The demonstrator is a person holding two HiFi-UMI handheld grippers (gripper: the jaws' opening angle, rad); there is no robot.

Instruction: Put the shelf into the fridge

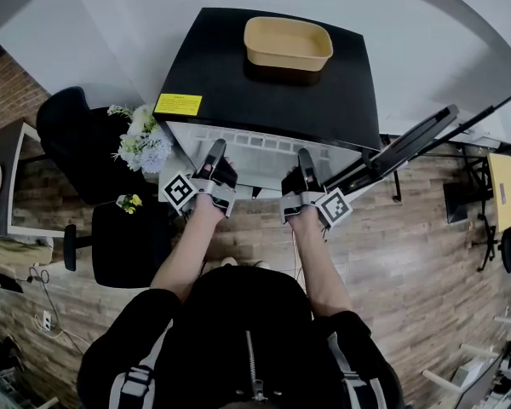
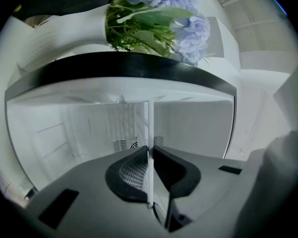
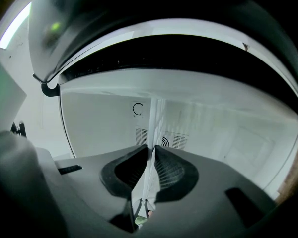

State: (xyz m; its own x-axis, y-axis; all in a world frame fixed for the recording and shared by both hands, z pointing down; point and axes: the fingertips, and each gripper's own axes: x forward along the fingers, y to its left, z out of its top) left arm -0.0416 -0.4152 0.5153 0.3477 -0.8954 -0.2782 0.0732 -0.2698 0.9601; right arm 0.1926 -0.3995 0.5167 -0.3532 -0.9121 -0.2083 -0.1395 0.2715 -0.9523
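A small fridge (image 1: 264, 83) with a black top stands open in front of me, its door (image 1: 404, 146) swung out to the right. The white shelf (image 1: 257, 153) lies flat in the fridge mouth. My left gripper (image 1: 215, 158) is shut on the shelf's left front edge and my right gripper (image 1: 305, 167) on its right front edge. In the left gripper view the shelf (image 2: 149, 128) shows edge-on as a thin white strip pinched in the left gripper (image 2: 150, 155), with the white fridge interior (image 2: 193, 128) behind. The right gripper (image 3: 152, 152) pinches the shelf (image 3: 154, 125) the same way.
A tan tub (image 1: 287, 43) sits on the fridge top, near a yellow label (image 1: 178, 104). A bunch of pale flowers (image 1: 142, 141) stands just left of the fridge and shows again as flowers (image 2: 159, 14). Black chairs (image 1: 123, 241) stand on the wood floor at left.
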